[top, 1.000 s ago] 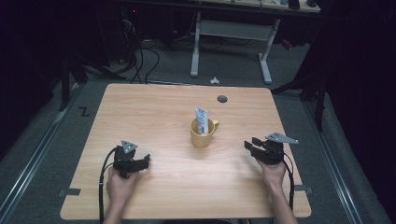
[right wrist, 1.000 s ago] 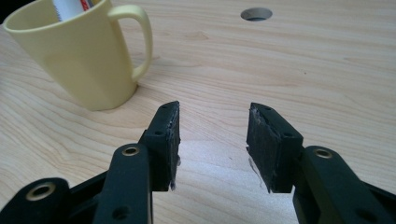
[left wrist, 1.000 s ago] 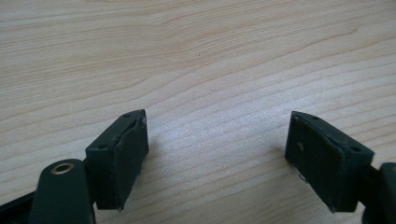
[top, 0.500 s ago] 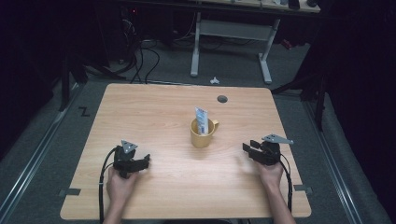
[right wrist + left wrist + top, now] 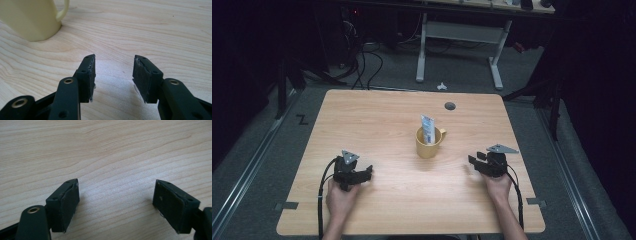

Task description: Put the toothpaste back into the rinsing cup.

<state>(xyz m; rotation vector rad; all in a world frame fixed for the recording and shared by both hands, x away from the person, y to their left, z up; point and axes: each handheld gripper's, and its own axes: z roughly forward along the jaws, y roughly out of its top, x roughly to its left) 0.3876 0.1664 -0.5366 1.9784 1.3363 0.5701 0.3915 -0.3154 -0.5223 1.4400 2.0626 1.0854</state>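
High view shows a person's two forearms coming in from the near edge of a pale wooden table (image 5: 377, 120), each hand wrapped around a black two-jaw gripper; the left hand (image 5: 341, 196) lies low at the near left with the wrist straight, its left gripper (image 5: 366, 172) level on the tabletop and pointing right, toward the middle; the right hand (image 5: 498, 184) lies at the near right, its right gripper (image 5: 472, 161) pointing left, toward the middle, with a grey three-cornered plate on top; a black cable trails from each gripper back along the forearm; between the two hands, slightly farther away and well apart from both, a yellow mug (image 5: 428, 142) stands upright with a blue-and-white tube (image 5: 428, 127) standing in it, handle turned to the right; left gripper view has the jaws spread wide over bare wood grain with nothing between them; right gripper view has the jaws parted by a narrower gap, having just been opening a little, bare wood between the pads (image 5: 90, 76), and the mug (image 5: 32, 17) sits beyond the left jaw at the far left, apart from it.
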